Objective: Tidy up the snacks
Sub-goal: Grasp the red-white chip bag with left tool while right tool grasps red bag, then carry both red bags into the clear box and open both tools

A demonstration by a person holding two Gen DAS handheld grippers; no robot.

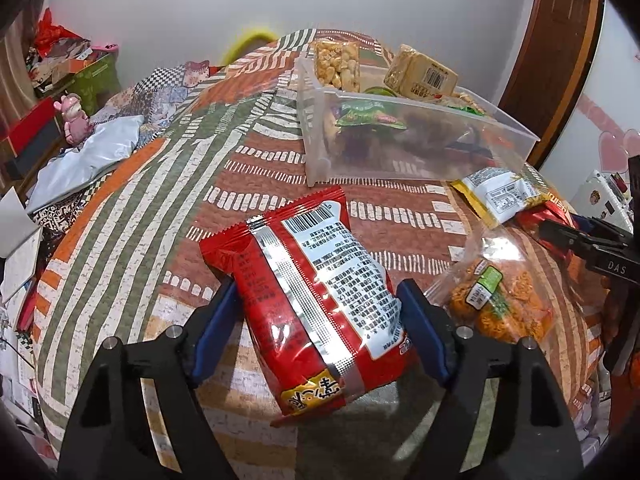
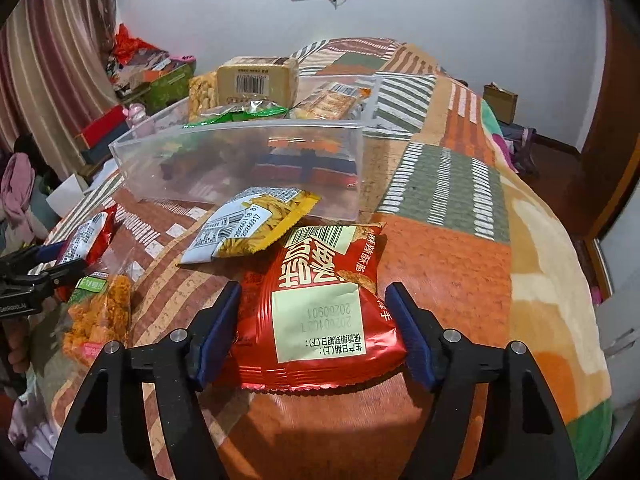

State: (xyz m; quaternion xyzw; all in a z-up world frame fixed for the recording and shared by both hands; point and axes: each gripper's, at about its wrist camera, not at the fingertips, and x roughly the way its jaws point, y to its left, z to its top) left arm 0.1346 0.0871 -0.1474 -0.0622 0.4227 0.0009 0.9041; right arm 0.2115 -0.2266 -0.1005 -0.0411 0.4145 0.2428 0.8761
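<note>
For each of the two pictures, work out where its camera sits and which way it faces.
Left wrist: on the left gripper, angled down at a red-and-silver packet between its blue pads; the right gripper's black jaws show at the right edge.
Right wrist: on the right gripper, angled down at a red snack bag.
Shared: clear bin, yellow packet, orange snacks.

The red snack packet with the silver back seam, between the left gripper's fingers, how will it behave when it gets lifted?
The red snack packet looks puffed with air, so probably light and crushable. Its glossy film may slip against the left gripper pads. It sticks out well past the fingers toward the clear bin, so the free end might droop.
</note>
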